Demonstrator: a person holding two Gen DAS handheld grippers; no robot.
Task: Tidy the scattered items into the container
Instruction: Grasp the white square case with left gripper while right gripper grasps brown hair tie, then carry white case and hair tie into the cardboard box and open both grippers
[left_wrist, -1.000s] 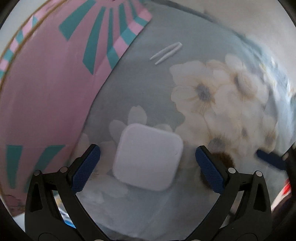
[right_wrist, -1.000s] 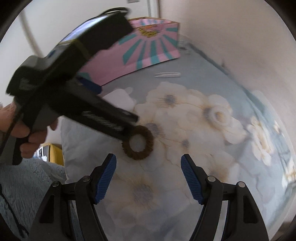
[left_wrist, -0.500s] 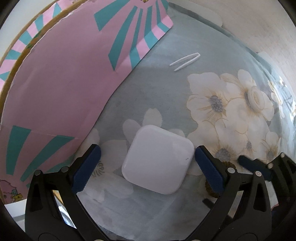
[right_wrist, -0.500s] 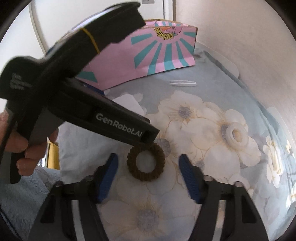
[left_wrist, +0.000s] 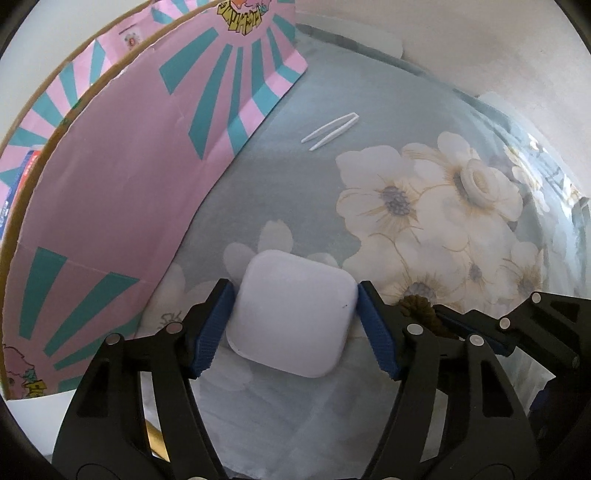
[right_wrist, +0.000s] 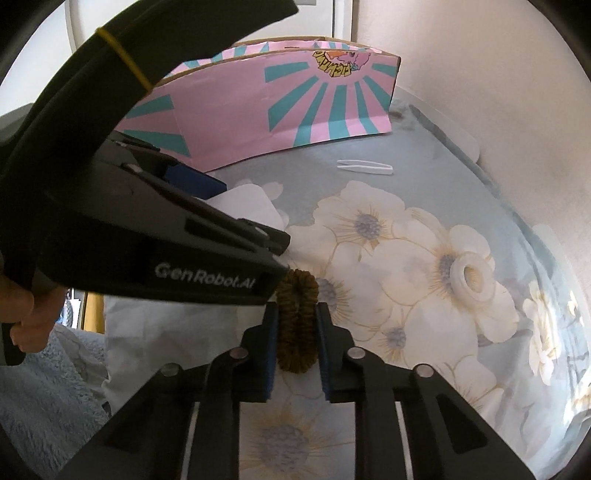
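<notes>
My left gripper (left_wrist: 293, 325) is shut on a white rounded square case (left_wrist: 291, 314) that lies on the floral sheet; its blue pads press both sides. My right gripper (right_wrist: 295, 336) is shut on a brown hair scrunchie (right_wrist: 297, 321), squeezed flat between the pads; part of it shows in the left wrist view (left_wrist: 421, 306). The pink and teal cardboard box (left_wrist: 122, 192) stands just left of the case, and at the back in the right wrist view (right_wrist: 280, 107). White tweezers (left_wrist: 330, 131) and a white ring (left_wrist: 476, 182) lie loose on the sheet.
The left gripper's black body (right_wrist: 129, 236) crosses the left half of the right wrist view. The tweezers (right_wrist: 365, 167) and ring (right_wrist: 472, 275) lie beyond it. A wall (right_wrist: 498, 92) borders the bed at the right. A blue fleece (right_wrist: 44, 387) lies low left.
Both grippers have closed: the left on the white case, the right on the scrunchie, which is now squashed. Both views have drawn back slightly, showing more of the box.
</notes>
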